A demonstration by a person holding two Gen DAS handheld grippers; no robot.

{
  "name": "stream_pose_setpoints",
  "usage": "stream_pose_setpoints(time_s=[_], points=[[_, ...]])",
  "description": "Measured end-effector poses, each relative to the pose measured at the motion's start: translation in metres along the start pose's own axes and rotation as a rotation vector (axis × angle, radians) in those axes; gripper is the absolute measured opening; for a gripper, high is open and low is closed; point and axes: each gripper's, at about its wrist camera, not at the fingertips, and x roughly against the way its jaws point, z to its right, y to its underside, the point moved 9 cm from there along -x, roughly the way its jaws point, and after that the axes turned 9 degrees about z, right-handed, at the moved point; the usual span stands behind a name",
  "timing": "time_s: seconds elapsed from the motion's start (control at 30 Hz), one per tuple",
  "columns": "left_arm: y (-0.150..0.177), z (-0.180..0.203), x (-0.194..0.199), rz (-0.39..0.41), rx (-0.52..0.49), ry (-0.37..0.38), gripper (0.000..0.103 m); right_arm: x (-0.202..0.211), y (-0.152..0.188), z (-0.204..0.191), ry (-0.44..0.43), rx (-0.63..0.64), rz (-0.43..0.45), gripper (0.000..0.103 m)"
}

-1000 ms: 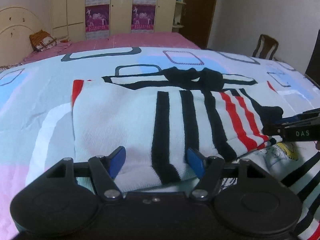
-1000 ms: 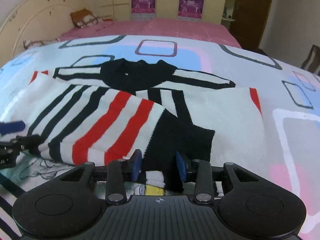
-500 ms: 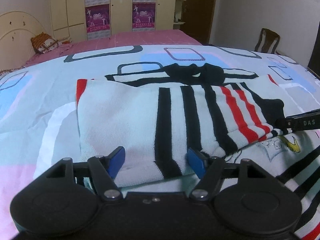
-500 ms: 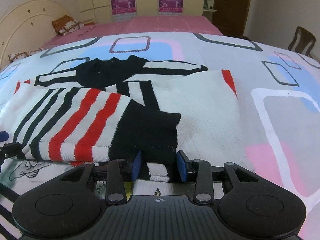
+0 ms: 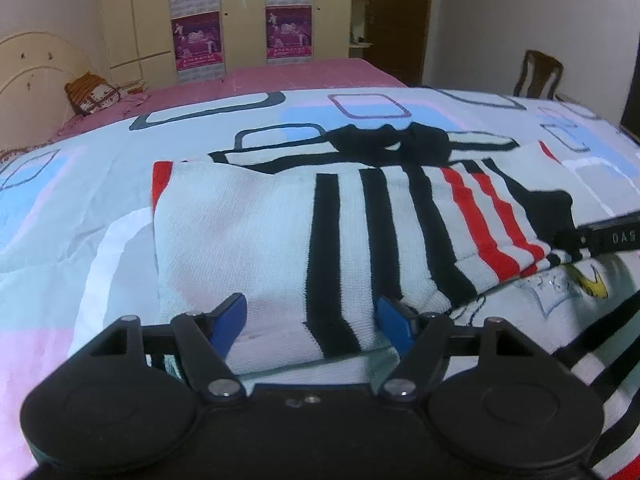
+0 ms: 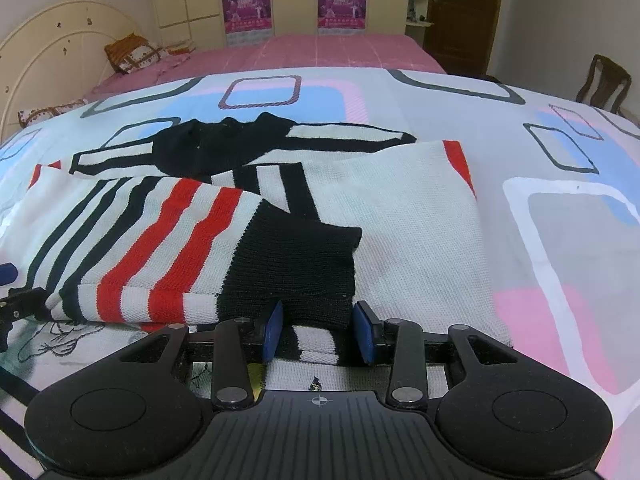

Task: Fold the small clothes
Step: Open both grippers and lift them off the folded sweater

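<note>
The left gripper [image 5: 310,322] spreads wide around the striped sweater's [image 5: 248,236] folded edge, while the right gripper [image 6: 319,330] half-open straddles its black cuff [image 6: 296,272].

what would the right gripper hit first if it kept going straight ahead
Probably the black ribbed cuff of the striped knit sweater, folded directly ahead of the right gripper; its edge seems to sit between the open blue pads already, though depth is unclear.

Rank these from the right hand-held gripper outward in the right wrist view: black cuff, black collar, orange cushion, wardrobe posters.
1. Black cuff, between the right hand-held gripper fingers.
2. Black collar, mid-bed, slightly left.
3. Orange cushion, far left by the headboard.
4. Wardrobe posters, on the back wall.
</note>
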Motion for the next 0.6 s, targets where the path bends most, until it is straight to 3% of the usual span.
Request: stream_pose_setpoints(time_s=[0.07,0.1,0.13,0.17,0.2,0.33,0.5,0.53,0.6], points=[[-0.001,0.001,0.001,-0.011,-0.016,-0.006,0.074,0.004,-0.002,0.001,-0.01,-0.001,0.004,0.038],[-0.003,0.001,0.004,-0.02,-0.025,-0.022,0.078,0.009,-0.004,0.003,-0.008,-0.006,0.01,0.044],[-0.005,0.001,0.009,-0.015,-0.04,-0.049,0.093,0.016,-0.006,0.007,0.005,-0.009,0.025,0.052],[-0.006,0.001,0.018,0.007,-0.062,-0.08,0.103,0.024,-0.008,0.012,0.016,-0.014,0.052,0.074],[-0.005,0.001,0.026,0.024,-0.072,-0.092,0.102,0.035,-0.009,0.017,0.015,-0.025,0.085,0.079],[0.016,0.0,0.065,0.01,-0.043,-0.088,0.102,0.077,0.008,0.037,-0.046,-0.054,0.097,0.079],[0.062,-0.011,0.12,-0.036,0.023,-0.086,0.088,0.139,0.05,0.072,-0.083,-0.153,0.113,0.078],[0.073,-0.012,0.13,-0.048,0.04,-0.085,0.083,0.152,0.062,0.078,-0.085,-0.174,0.113,0.076],[0.092,-0.013,0.148,-0.069,0.073,-0.078,0.078,0.171,0.083,0.088,-0.091,-0.214,0.097,0.059]])
